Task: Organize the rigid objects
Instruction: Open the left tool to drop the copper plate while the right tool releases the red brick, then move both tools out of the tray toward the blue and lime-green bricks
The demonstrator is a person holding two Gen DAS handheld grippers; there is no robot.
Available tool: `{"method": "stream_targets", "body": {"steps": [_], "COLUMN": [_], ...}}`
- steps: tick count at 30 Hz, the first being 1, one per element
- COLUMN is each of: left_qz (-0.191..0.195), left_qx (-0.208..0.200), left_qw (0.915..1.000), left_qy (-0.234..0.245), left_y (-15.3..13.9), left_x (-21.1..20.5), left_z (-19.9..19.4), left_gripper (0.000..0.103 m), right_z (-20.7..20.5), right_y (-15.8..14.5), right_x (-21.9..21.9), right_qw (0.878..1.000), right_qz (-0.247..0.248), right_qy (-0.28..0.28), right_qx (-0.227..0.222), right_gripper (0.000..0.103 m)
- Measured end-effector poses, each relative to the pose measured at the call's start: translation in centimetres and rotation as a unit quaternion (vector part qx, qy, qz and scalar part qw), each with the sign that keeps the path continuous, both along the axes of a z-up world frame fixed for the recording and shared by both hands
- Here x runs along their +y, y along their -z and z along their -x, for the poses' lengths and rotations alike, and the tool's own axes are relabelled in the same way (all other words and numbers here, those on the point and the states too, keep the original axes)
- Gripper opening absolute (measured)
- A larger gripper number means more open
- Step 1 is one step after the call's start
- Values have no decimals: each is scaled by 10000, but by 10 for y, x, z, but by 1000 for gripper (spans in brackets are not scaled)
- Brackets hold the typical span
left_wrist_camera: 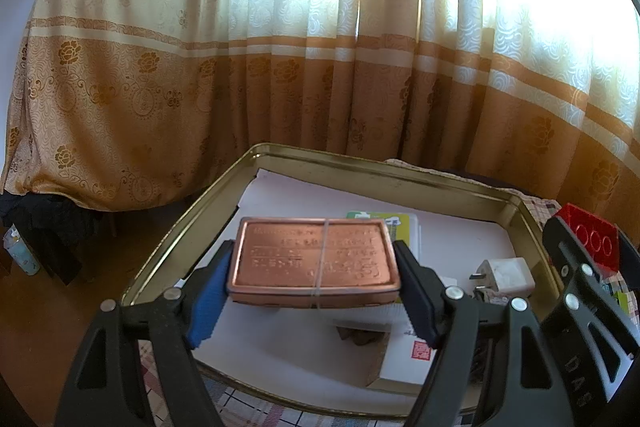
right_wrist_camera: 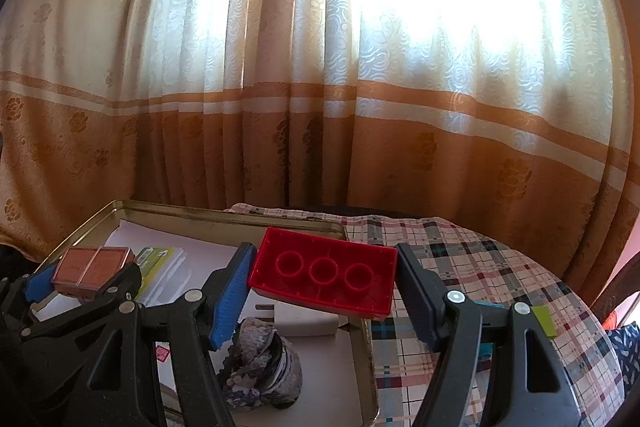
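Curtain [right_wrist_camera: 280, 87] is filling the background in both views, backlit. Plaid-covered tabletop [right_wrist_camera: 500, 275] is taking the 3–5 o'clock part of the right wrist view. Gold metal tray [left_wrist_camera: 400, 175] is sitting on it, lined with white paper [left_wrist_camera: 304, 195]; in the right view its rim [right_wrist_camera: 224, 213] is running from 9 toward 6 o'clock.

Left gripper [left_wrist_camera: 314, 285] is holding a copper-coloured tin [left_wrist_camera: 316, 257] flat above the tray — fingers [left_wrist_camera: 208, 301] are clamping its two short ends, closed to the tin's length. A thin band is crossing the tin lid. The tin is hanging at frame centre, above the paper, not touching it.

Right gripper [right_wrist_camera: 322, 283] is gripping a red building block [right_wrist_camera: 324, 273], hollow underside with three rings facing the camera; fingers [right_wrist_camera: 230, 295] are pressing on its short ends. The block is sitting over the tray's right edge, tilted slightly down to the right.

Inside the tray: green-and-white booklet [left_wrist_camera: 396, 227] at 12 o'clock behind the tin, white plug adapter [left_wrist_camera: 506, 275] at 3 o'clock, patterned fabric pouch [right_wrist_camera: 260, 363] at 6 o'clock in the right view — below the block.
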State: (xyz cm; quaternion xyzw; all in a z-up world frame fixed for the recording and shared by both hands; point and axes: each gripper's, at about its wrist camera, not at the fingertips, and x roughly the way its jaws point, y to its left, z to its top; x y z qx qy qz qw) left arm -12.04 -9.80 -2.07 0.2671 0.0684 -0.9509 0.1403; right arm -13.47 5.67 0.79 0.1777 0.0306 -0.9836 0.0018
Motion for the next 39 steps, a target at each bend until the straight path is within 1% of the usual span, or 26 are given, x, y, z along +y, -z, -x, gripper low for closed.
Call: {"method": "stream_targets", "body": {"steps": [3, 4, 6, 7, 9, 11, 13, 16, 20, 29, 32, 36, 39], "left_qz": [-6, -1, 12, -8, -237, -282, -202, -151, -257, -273, -314, -330, -319], "left_qx": [-21, -39, -73, -95, -122, -127, -128, -130, -130, -117, -5, 148, 242], "left_qw": [10000, 10000, 9997, 9994, 9990, 9988, 9989, 9989, 9987, 9983, 9980, 9979, 9976], "left_qy": [-51, -72, -234, -320, -371, -390, -405, -422, -415, -502, -552, -543, -556], "left_y": [0, 0, 1, 2, 4, 5, 4, 5, 5, 6, 4, 3, 1], "left_x": [-1, -2, -4, -6, -15, -16, -13, -11, -15, -16, -17, -18, -17], "left_z": [0, 0, 1, 1, 1, 0, 0, 0, -2, 0, -5, -12, -17], "left_gripper": [77, 80, 92, 103, 103, 103, 103, 103, 103, 103, 103, 103, 103], "right_z": [2, 2, 1, 0, 1, -1, -2, -4, -6, -13, -21, -26, -32], "right_y": [1, 1, 0, 0, 0, -1, -1, -2, -2, -4, -6, -6, -6], "right_x": [-2, -2, 0, 1, 7, 11, 11, 10, 10, 18, 20, 23, 26], "right_qw": [10000, 10000, 10000, 10000, 9998, 9996, 9995, 9994, 9993, 9984, 9976, 9979, 9975], "right_qz": [-15, -21, 5, 42, 163, 234, 241, 208, 213, 328, 350, 292, 281], "right_qy": [-54, -58, 17, 47, 119, 167, 177, 207, 225, 349, 416, 442, 489], "right_qx": [-46, -41, 3, 16, 34, 79, 118, 173, 216, 294, 437, 369, 421], "right_gripper": [72, 72, 74, 75, 90, 91, 91, 95, 96, 96, 96, 96, 96]}}
